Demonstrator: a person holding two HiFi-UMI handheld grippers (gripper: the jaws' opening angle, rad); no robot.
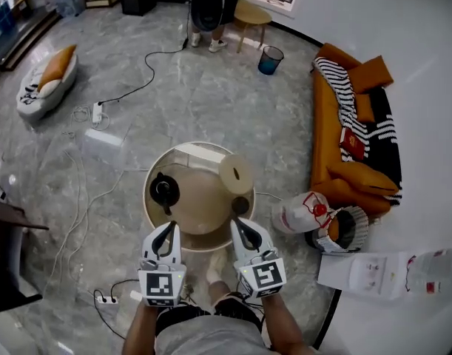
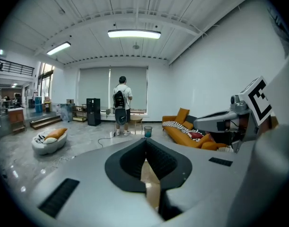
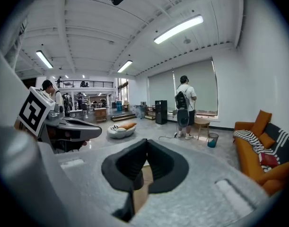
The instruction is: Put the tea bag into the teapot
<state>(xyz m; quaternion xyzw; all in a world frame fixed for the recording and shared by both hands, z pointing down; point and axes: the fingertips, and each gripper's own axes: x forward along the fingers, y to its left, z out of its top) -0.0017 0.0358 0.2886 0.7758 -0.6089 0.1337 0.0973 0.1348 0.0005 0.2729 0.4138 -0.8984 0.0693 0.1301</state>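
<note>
A black teapot (image 1: 165, 191) stands on the left side of the round beige table (image 1: 196, 231) in the head view. A pale round canister (image 1: 236, 173) and a small dark cup-like thing (image 1: 240, 205) stand on the table's right side. I cannot make out a tea bag. My left gripper (image 1: 166, 228) hovers at the table's near edge, just in front of the teapot, and my right gripper (image 1: 239, 224) hovers just in front of the dark thing. In the gripper views both pairs of jaws meet at their tips, left gripper (image 2: 145, 141) and right gripper (image 3: 146, 142), shut with nothing between them.
An orange sofa (image 1: 351, 146) with striped cloth stands at the right, with bags (image 1: 307, 213) on the floor beside it. Cables and a power strip (image 1: 98, 113) lie at the left. A person (image 1: 211, 6) stands far off by a stool (image 1: 251, 17) and a blue bin (image 1: 270, 59).
</note>
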